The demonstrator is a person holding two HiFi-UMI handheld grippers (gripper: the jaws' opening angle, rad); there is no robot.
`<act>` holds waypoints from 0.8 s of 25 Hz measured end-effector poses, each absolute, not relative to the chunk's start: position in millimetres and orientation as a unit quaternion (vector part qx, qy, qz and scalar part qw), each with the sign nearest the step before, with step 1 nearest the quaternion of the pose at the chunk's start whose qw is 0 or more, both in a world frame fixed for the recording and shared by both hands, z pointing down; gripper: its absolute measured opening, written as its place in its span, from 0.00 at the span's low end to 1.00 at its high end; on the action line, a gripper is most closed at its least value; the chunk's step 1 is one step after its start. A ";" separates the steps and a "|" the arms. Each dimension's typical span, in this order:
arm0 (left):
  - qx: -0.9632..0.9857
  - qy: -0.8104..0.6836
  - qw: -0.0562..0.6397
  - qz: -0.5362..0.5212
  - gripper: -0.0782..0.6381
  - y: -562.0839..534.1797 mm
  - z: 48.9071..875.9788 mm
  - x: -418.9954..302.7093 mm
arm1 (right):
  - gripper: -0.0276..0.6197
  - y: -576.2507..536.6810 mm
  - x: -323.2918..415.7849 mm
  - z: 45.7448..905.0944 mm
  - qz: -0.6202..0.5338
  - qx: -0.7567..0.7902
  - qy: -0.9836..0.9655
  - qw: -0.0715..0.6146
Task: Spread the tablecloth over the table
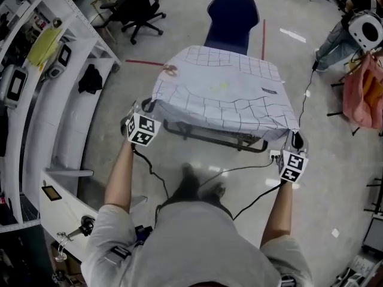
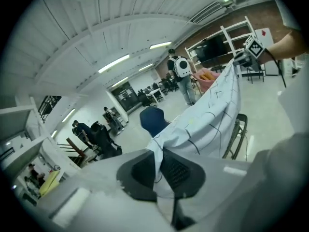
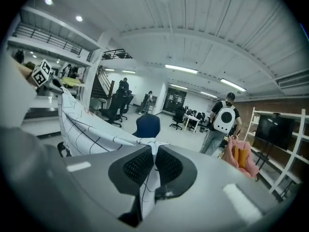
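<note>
Head view: the tablecloth [image 1: 224,91] lay draped over the table [image 1: 209,137]
The left gripper [image 2: 159,168] and the right gripper [image 3: 154,166] each pinched a near corner, jaws pressed together on the white, grid-lined fabric; a blue chair [image 1: 232,17] stood beyond the far edge

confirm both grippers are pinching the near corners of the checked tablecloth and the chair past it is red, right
Not quite: the chair is dark blue, not red, as the head view shows. The rest holds: the left gripper and the right gripper each pinch a near corner of the checked tablecloth.
</note>
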State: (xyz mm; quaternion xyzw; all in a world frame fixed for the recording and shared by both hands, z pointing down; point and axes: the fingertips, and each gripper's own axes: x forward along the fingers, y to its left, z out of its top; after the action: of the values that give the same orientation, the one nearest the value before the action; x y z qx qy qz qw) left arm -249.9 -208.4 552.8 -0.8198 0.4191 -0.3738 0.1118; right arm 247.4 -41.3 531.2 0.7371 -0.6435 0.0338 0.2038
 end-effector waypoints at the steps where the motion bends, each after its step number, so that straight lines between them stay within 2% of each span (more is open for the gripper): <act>1: -0.815 0.430 0.118 -0.371 0.14 -204.3 557.1 -248.9 | 0.06 -39.4 244.6 537.4 0.028 0.731 -0.647 0.213; 6: -0.809 0.428 0.142 -0.376 0.14 -158.4 586.6 -248.4 | 0.06 1.0 229.7 566.8 0.023 0.716 -0.662 0.223; 11: -0.822 0.411 0.112 -0.378 0.14 -129.8 601.4 -267.4 | 0.06 35.9 236.5 589.4 0.050 0.714 -0.670 0.196; 20: -0.817 0.409 0.079 -0.397 0.14 -116.5 615.1 -270.1 | 0.06 38.4 240.0 608.9 0.067 0.698 -0.685 0.196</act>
State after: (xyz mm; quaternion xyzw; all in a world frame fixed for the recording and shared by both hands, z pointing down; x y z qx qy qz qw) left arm -270.1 -116.5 615.1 -0.8175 0.4095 -0.3973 0.0789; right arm 240.0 38.4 608.9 0.6983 -0.6852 0.0674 0.1959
